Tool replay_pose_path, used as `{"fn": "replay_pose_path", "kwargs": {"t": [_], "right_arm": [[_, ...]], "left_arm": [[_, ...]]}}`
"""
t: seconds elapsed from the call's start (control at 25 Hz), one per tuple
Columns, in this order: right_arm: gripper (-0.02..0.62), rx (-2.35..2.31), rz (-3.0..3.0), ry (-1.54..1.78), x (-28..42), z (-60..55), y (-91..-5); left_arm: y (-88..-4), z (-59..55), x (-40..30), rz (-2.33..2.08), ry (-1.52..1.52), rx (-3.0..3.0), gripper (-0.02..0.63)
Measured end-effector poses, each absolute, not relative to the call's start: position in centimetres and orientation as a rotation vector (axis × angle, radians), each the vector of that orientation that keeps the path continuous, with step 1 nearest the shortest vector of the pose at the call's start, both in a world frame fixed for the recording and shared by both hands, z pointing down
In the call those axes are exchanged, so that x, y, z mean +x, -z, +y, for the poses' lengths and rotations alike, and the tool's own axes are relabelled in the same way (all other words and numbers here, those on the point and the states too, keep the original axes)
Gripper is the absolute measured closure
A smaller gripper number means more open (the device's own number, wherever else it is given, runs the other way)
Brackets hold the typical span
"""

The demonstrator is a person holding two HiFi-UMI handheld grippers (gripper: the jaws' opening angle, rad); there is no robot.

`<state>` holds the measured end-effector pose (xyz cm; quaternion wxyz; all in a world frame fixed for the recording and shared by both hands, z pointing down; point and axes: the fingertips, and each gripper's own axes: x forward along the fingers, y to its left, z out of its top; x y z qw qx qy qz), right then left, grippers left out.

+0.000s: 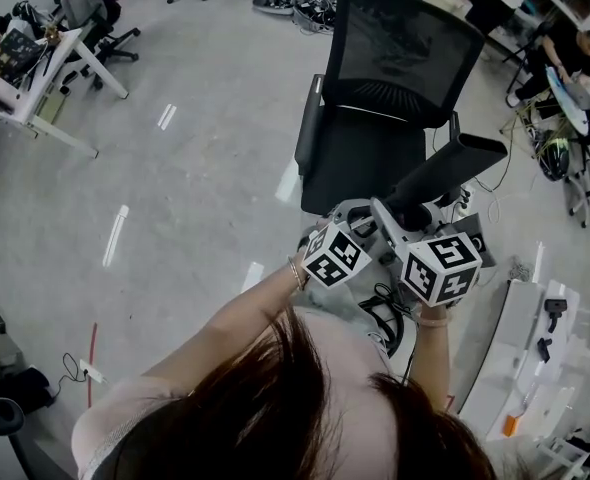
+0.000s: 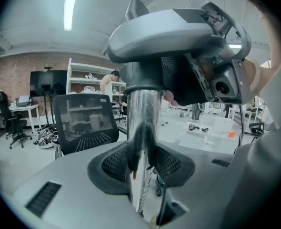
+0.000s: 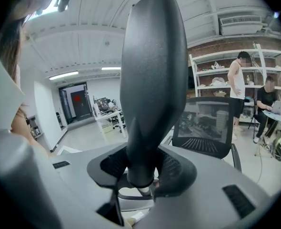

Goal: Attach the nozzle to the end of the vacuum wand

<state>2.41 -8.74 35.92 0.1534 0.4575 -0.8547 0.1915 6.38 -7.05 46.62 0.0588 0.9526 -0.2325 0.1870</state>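
Note:
My left gripper point(image 2: 141, 162) is shut on the shiny chrome vacuum wand point(image 2: 141, 128), which rises between its dark pads toward the right gripper's grey body. In the right gripper view the black, flat, flared nozzle point(image 3: 152, 85) stands upright with my right gripper point(image 3: 141, 170) shut on its round collar. A short chrome stub shows just under that collar. From the head view both marker cubes sit close together in front of the person, left cube point(image 1: 333, 256) and right cube point(image 1: 440, 268). From between them the nozzle point(image 1: 445, 168) juts up and to the right.
A black mesh office chair point(image 1: 395, 78) stands right behind the grippers. A white bench point(image 1: 520, 353) with small tools lies to the right. Desks and chairs point(image 1: 45, 68) fill the far left, with people and shelving at the top right. A cable trails on the grey floor.

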Motion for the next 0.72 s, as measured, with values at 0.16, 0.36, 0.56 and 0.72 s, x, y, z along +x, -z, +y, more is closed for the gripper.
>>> {"fn": "replay_pose_path", "kwargs": {"t": [0.16,0.36,0.56,0.72], "right_arm": [[0.414,1.391,-2.397,-0.605,2.34,-8.99,-36.08],[0.414,1.478,-2.298,-0.627,2.24,-9.03,-36.24],[0.414,1.498,-2.159,-0.489,1.63,-8.82,-36.29],[0.414,1.501,-2.184,-0.466,1.46,-8.55,-36.18]], "left_arm": [[-46.63,-7.25,6.05,-0.747,-0.581,2.889,0.459],[-46.72,-7.27,5.77,-0.809,-0.602,2.883,0.46],[-46.6,-6.84,5.72,-0.815,-0.603,2.892,0.46],[-46.56,-6.61,5.69,-0.812,-0.59,2.892,0.46]]}}
